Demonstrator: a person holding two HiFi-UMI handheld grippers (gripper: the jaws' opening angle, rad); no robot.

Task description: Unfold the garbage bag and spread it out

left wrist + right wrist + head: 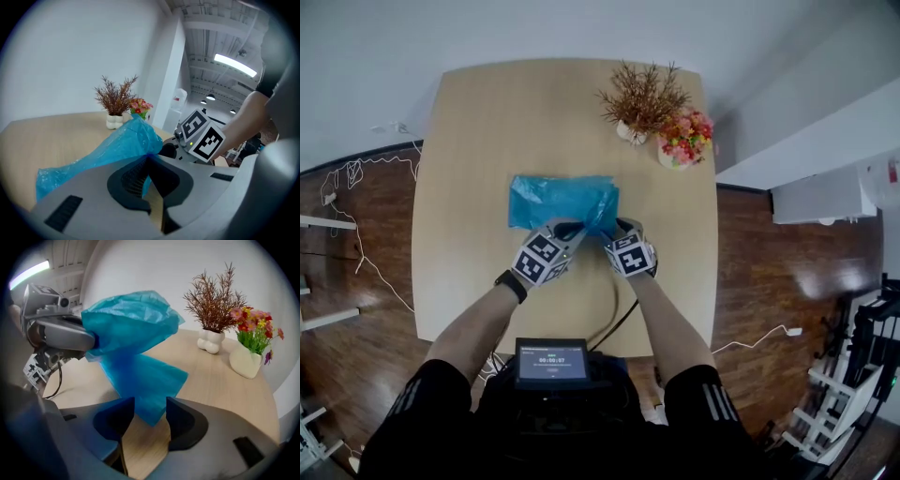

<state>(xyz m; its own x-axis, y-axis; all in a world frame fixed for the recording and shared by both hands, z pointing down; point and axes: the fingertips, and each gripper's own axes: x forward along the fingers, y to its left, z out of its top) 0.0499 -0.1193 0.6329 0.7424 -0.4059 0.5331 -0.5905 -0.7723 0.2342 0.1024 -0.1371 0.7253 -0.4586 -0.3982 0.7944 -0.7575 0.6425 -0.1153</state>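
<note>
A blue garbage bag lies partly folded on the light wooden table, its near edge lifted. My left gripper is shut on that edge; in the left gripper view the bag runs out of the closed jaws of the left gripper. My right gripper sits close beside it on the right. In the right gripper view a hanging flap of the bag dips between the jaws of the right gripper, which stand apart. The left gripper holds the bag's top there.
A white vase of dried brown twigs and a pot of pink and red flowers stand at the table's far right. A black cable runs over the near edge. A small screen sits at the person's chest.
</note>
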